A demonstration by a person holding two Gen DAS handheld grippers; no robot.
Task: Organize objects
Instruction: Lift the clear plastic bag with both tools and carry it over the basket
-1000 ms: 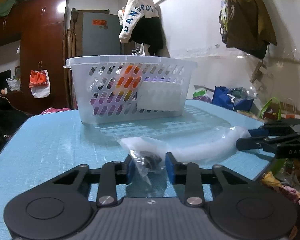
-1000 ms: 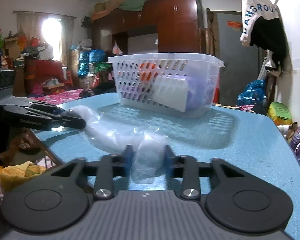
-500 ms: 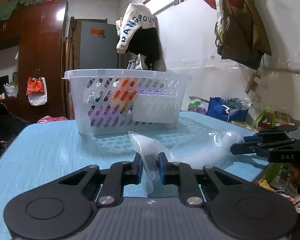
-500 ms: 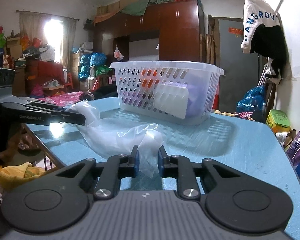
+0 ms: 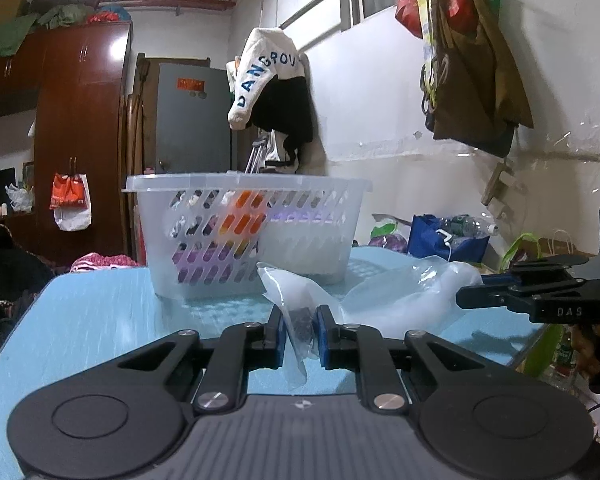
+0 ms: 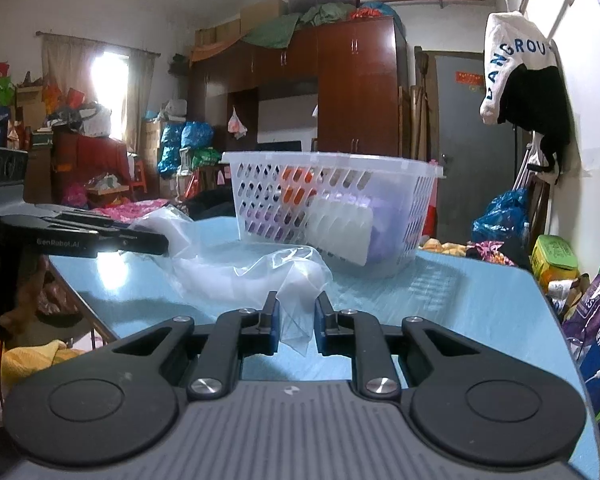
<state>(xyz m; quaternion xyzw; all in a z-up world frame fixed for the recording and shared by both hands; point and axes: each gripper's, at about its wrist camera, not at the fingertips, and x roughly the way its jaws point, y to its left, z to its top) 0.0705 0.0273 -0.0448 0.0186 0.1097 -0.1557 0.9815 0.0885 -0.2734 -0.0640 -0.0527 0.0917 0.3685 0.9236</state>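
A clear plastic bag (image 5: 384, 296) with small dark items in one end is stretched between my two grippers above the blue table (image 5: 100, 312). My left gripper (image 5: 300, 330) is shut on the end with the dark items. My right gripper (image 6: 296, 320) is shut on the other end of the bag (image 6: 260, 276). The right gripper also shows at the right in the left wrist view (image 5: 516, 292), and the left gripper at the left in the right wrist view (image 6: 100, 236). A white slotted basket (image 5: 244, 236) holding orange, purple and white items stands behind the bag; it also shows in the right wrist view (image 6: 332, 208).
The table's edges lie close to both grippers. Bags and clutter sit on the floor around the table (image 6: 592, 320). A jacket (image 5: 272, 92) and bags (image 5: 472, 60) hang on the white wall. A dark wardrobe (image 6: 340, 92) stands at the back.
Both grippers closed on the bag's ends and lifted it off the table. The jaws stand a little wider than half a second ago, with the bag still between them.
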